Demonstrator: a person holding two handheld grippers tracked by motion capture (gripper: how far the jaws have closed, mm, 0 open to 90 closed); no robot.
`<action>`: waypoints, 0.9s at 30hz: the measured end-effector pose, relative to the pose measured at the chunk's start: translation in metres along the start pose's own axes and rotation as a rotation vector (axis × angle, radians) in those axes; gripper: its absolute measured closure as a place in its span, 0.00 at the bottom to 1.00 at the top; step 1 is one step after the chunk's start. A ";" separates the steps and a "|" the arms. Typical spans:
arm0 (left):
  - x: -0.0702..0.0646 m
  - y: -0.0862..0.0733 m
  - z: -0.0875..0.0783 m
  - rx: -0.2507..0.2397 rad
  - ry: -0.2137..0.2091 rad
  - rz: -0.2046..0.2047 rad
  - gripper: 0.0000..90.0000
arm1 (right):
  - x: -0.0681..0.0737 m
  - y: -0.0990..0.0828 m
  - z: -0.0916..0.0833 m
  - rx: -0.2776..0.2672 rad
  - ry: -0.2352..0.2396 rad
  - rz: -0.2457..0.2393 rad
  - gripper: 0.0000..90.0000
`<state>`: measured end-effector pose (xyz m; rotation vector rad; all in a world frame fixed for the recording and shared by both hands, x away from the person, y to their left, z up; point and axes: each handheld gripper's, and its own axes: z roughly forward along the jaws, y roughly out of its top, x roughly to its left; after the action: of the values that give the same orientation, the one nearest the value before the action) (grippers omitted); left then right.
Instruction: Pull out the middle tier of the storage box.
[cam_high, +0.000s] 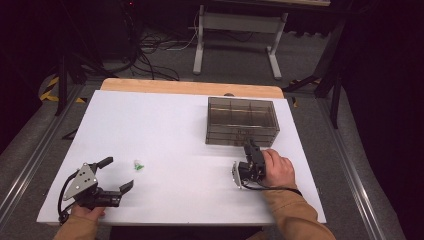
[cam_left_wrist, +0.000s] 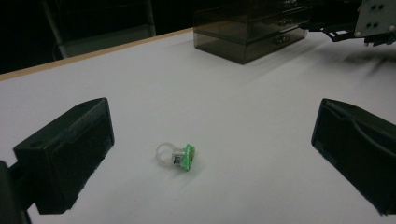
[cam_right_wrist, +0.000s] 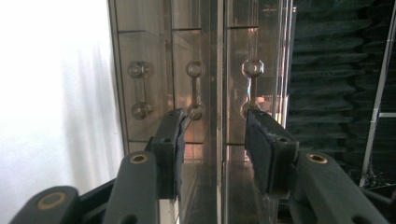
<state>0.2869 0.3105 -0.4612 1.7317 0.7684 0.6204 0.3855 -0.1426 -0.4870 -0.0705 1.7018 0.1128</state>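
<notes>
I am working from my left across to my right. My left gripper (cam_high: 116, 174) is hovering low over the white table (cam_high: 175, 130) with its jaws spread wide and nothing between the pads. Just ahead of it, lying loose on the bare surface, is the small ring (cam_left_wrist: 176, 156), a clear plastic band with a green top. I am judging it to be very light, hard and smooth, the sort of thing that skids or flips away if one pad nudges it first. I would be taking it across the band, a pad on either side, closing slowly, since the green top looks like the bulkier and less even part. It sits well apart from the smoky drawer box (cam_high: 242, 121) at the far right of the table.

Over there my right gripper (cam_high: 248, 150) is pressing up to the front of that box, turned on its side, with its jaws narrowed to a middling gap. In the right gripper view a clear drawer handle (cam_right_wrist: 252, 86) is sitting just ahead of the pads (cam_right_wrist: 261, 149), but I cannot tell whether they are gripping it yet. The box looks rigid, thin-walled and slick, light enough to slide if I am pulling a drawer without steadying it. The handle is the place to pinch.

I am reading no brand, label or writing on the ring, the box or the table.
</notes>
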 end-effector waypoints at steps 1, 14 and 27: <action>0.000 0.000 0.000 -0.001 0.001 0.000 0.00 | -0.001 0.001 0.001 -0.003 0.001 -0.015 0.66; 0.000 0.000 -0.001 0.001 -0.006 0.010 0.00 | 0.004 0.006 0.011 0.005 -0.019 -0.015 0.71; -0.001 0.000 0.000 -0.002 -0.016 0.011 0.00 | 0.011 0.008 0.020 0.015 -0.032 -0.040 0.84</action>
<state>0.2862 0.3100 -0.4613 1.7378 0.7479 0.6139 0.4028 -0.1322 -0.5003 -0.0915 1.6681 0.0712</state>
